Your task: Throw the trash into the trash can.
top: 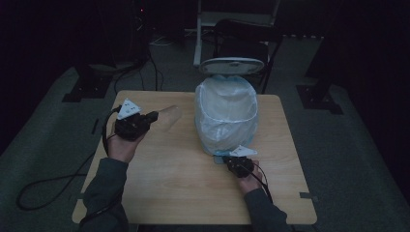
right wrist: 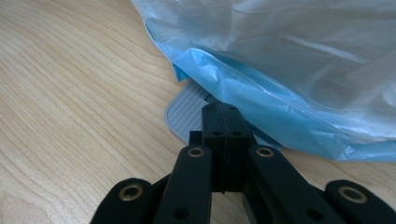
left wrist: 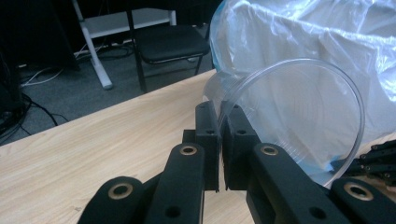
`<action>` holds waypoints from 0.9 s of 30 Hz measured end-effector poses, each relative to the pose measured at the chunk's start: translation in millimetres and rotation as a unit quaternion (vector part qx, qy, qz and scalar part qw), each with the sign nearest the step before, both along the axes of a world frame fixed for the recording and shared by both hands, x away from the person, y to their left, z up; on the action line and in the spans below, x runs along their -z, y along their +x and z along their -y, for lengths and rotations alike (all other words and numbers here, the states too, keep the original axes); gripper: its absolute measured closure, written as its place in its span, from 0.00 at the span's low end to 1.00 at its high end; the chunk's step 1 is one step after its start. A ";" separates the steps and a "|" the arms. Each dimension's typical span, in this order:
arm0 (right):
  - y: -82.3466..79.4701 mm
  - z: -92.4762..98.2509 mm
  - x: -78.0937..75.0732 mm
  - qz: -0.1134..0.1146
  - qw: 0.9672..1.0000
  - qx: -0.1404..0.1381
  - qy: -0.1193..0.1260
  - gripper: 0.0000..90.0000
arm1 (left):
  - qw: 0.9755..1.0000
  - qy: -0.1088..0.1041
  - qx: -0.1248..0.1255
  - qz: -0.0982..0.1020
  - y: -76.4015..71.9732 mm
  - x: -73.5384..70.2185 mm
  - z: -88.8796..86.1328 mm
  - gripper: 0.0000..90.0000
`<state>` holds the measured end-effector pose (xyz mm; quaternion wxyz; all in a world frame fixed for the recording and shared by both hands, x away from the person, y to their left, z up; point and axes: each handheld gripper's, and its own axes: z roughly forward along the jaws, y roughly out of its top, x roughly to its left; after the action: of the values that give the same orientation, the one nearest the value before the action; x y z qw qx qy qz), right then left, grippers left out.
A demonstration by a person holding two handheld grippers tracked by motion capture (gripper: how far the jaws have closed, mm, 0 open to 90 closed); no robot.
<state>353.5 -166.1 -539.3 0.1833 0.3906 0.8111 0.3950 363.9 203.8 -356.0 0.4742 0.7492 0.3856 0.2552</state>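
Observation:
A clear plastic cup (top: 169, 116) lies on its side in the air over the table's left part, and my left gripper (top: 155, 116) is shut on its rim. In the left gripper view the jaws pinch the cup (left wrist: 299, 126) wall at my left gripper (left wrist: 223, 116), with the mouth facing the camera. A bin (top: 225, 118) lined with a pale blue-white plastic bag (left wrist: 299, 37) stands mid-table, its lid (top: 232, 65) raised. My right gripper (top: 228, 159) is shut at the bin's near foot. In the right gripper view my right gripper (right wrist: 224, 112) rests on a grey ribbed pedal (right wrist: 184, 112) below the bag (right wrist: 289, 70).
The wooden table (top: 193, 188) has bare room in front and to the left. A dark chair (left wrist: 170, 42) and a white stand (top: 203, 29) are on the floor behind the table. Cables (top: 43, 186) trail off the left side.

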 end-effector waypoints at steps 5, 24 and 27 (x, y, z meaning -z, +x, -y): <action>-0.1 -0.1 0.0 0.001 1.000 0.000 -0.001 1.00 | 1.000 -0.003 -0.002 0.006 0.4 -4.5 -1.5 0.97; -0.5 -0.8 0.1 0.004 1.000 0.000 -0.004 1.00 | 1.000 -0.003 0.008 0.018 6.5 -20.3 3.5 0.97; -0.6 -0.8 0.1 0.004 1.000 0.000 -0.004 1.00 | 1.000 -0.002 0.011 0.021 6.9 -22.9 5.1 0.97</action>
<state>353.0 -165.3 -539.3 0.1878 0.3887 0.8118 0.3933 370.8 198.7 -333.0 0.4866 0.7467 0.3684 0.2646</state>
